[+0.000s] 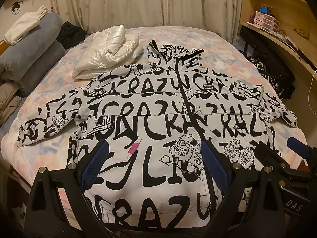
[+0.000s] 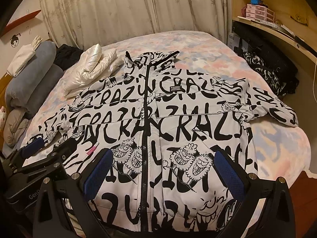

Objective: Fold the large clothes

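So the jacket (image 1: 158,119) is lying flat on the bed (image 1: 218,45), front side up, zip closed, sleeves stretched out to each side, collar pointing to the curtains. Looks to me like the very start: nothing's folded yet. The left gripper (image 1: 154,156) and right gripper (image 2: 160,168) both hover over the bottom hem with jaws spread wide, gripping nothing. Next move is probably pinching a sleeve or side edge and swinging it across the middle. It's a puffy, quilted thing with a smooth shell and black graffiti lettering, so I'd guess it springs back and slides. There's a shiny white puffer (image 1: 105,53) already folded beside the collar.
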Available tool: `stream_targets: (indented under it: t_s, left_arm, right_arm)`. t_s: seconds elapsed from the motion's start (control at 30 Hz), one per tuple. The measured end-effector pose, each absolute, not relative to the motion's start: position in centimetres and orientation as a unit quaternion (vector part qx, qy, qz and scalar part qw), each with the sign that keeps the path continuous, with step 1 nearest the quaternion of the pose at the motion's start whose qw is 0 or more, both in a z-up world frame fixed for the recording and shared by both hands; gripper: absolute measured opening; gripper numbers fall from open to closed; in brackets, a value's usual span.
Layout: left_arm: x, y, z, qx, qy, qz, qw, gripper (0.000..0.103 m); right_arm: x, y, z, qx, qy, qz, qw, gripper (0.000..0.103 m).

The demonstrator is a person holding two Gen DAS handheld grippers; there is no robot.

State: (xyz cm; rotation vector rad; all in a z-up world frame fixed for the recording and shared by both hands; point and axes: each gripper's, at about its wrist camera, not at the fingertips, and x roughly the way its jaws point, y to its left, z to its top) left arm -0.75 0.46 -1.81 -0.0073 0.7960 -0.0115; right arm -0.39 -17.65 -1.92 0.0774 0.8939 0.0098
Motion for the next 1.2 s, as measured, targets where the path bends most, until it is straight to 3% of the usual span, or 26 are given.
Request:
stream_targets:
  t_s: [1.2]
  left_arm:
    - [-1.0,0.1,-1.4,-0.008,0.389,-0.025,0.921,0.093]
  right_arm:
    - [0.6,-17.3,-1.2,0.040,0.417,0.023,0.908,0.103]
